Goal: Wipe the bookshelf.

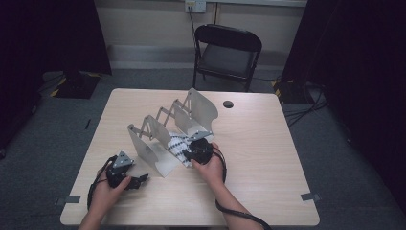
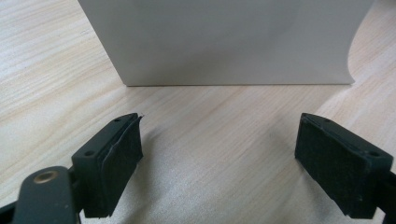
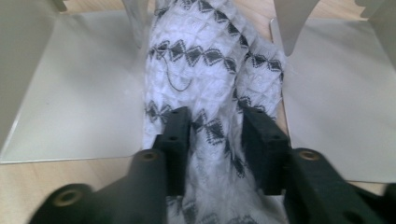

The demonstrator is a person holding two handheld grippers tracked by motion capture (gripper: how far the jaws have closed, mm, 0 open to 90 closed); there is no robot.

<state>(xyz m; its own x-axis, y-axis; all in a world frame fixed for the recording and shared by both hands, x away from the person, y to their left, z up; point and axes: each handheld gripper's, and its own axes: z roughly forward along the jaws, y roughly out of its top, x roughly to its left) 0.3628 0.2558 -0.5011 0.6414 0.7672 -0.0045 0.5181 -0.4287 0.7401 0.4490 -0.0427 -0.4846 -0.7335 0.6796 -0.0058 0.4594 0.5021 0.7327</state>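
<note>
A pale wood-grain table (image 1: 268, 143) with rounded corners carries a grey sheet-metal expanding file rack (image 1: 167, 127), its flat dividers joined by scissor links and running from near left to far right. A white knitted cloth with black diamond patterns (image 3: 205, 70), soft and bumpy, lies crumpled in a slot between two smooth dividers near the rack's near right end. The right gripper (image 3: 217, 135) reaches into that slot, its black jaws partly parted with the cloth bunched between them, the pads beside the folds. The left gripper (image 2: 219, 154) rests on the table at near left, jaws spread wide and holding nothing, facing a plain divider.
</note>
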